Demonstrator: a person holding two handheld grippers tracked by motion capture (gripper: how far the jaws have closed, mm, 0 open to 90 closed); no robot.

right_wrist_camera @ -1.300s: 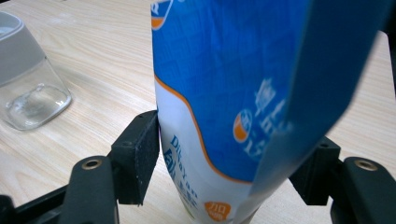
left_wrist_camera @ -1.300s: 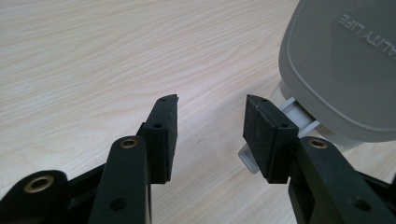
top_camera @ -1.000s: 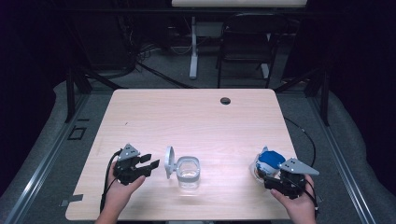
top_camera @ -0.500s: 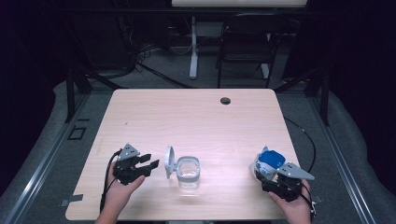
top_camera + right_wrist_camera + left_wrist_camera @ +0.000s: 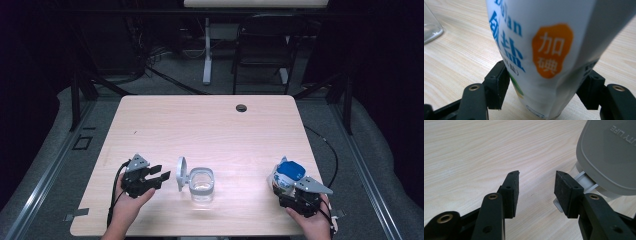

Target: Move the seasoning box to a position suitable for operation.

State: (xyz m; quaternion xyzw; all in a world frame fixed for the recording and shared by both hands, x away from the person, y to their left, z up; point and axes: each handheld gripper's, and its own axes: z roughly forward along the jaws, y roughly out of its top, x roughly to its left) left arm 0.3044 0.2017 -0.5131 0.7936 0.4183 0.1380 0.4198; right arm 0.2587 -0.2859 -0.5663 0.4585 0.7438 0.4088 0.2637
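A dark chair point(image 5: 263, 50) stands beyond the wooden table point(image 5: 200, 125) on grey floor point(image 5: 55, 150).

Readable on the white plastic salt bag point(image 5: 544, 50): blue "盐" under cut-off Latin letters, white "加碘" in an orange blot; on the grey plastic hinged lid point(image 5: 609, 152), upside down, cut-off "TY LIFE".

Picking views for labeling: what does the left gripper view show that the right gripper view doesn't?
Left gripper view: the left gripper, fingers apart with bare table between them, and the container's grey hinged lid standing open at its right.

Right gripper view: the right gripper with its fingers on either side of a white salt bag printed in blue and orange.

Both: the light wood table and part of the clear container.
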